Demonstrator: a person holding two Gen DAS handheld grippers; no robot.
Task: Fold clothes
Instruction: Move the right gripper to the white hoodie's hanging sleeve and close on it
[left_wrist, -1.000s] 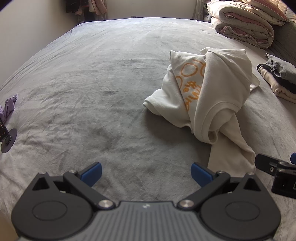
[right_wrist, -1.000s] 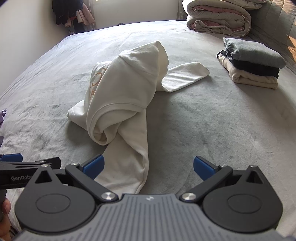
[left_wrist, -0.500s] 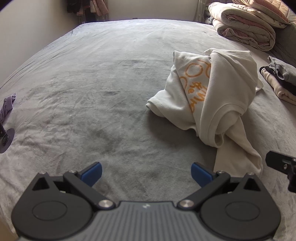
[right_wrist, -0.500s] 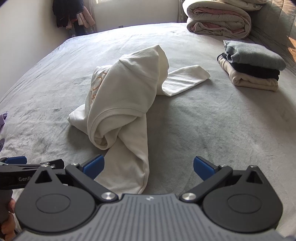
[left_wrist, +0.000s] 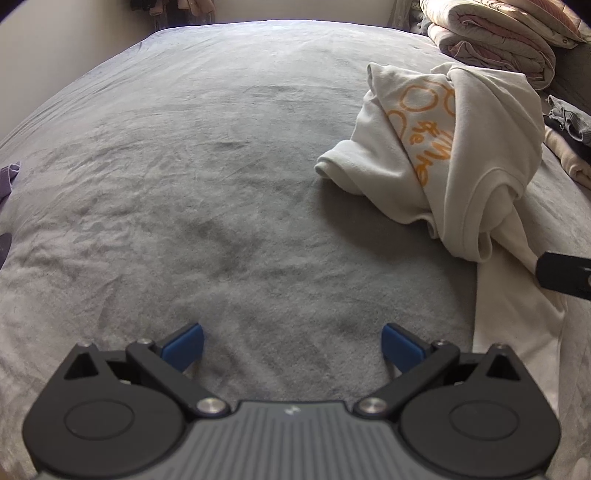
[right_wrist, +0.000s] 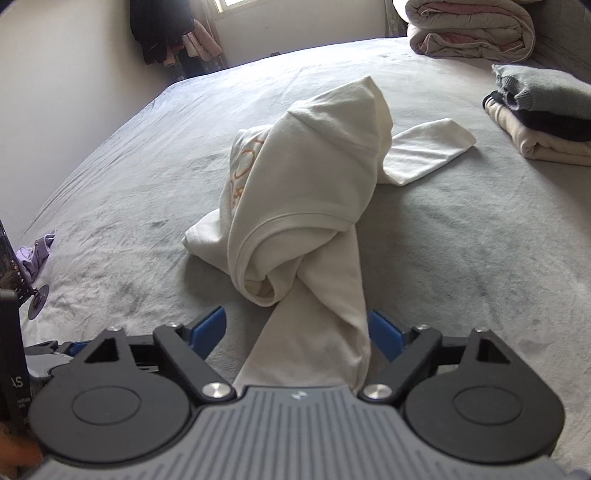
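A crumpled cream sweatshirt on the bed: its nearest sleeve is straddled by the right gripper, jaws closing but not yet clamped; the left gripper is held released beside it. The tangle may be dragged if only one layer is caught.

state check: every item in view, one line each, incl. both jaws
white sweatshirt: crumpled heap, unfolded, one sleeve trailing between the right jaws
right gripper: jaws just been closing, sleeve between, not yet clamped
left gripper: open, over bare blanket
clothes stack: folded, piled
duvet: rolled

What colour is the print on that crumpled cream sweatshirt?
Orange, on the crumpled cream sweatshirt; clearest in the left wrist view.
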